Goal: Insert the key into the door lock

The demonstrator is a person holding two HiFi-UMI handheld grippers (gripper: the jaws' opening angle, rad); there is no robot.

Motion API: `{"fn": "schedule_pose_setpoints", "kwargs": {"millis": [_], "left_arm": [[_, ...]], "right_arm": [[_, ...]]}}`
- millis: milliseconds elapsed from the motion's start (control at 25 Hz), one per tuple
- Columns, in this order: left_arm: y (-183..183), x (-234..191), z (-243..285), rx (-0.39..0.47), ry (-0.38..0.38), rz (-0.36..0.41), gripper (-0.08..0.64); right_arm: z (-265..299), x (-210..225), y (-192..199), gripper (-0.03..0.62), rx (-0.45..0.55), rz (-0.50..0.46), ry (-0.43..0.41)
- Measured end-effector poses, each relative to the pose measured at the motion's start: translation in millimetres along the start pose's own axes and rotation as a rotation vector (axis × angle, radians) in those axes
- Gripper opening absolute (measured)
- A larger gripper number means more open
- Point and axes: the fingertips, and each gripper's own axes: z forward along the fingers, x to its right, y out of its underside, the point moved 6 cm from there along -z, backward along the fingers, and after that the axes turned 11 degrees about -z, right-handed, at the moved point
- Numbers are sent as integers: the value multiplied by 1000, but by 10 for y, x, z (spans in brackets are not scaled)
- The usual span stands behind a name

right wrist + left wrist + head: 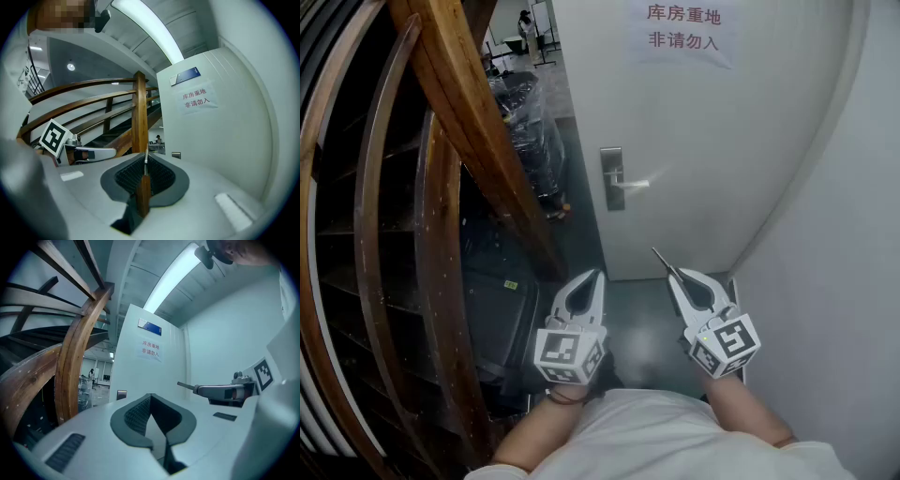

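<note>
Your right gripper (145,158) grasps the thin, likely stiff key (142,190) by its brown head; the left gripper (151,397) has its jaws clenched, empty.

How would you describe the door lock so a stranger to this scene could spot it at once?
Find the white door carrying a paper notice with red print. Near its left edge, partway down, sits the lock: the only upright metal plate, with a lever handle pointing right.
</note>
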Motion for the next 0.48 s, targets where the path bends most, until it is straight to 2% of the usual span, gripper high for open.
{"fn": "schedule_pose_setpoints", "kwargs": {"millis": [480], "left_arm": [[-26,-163,146,0,-4,-6,6]], "right_arm": [[198,64,61,21,18,53,-24]]}}
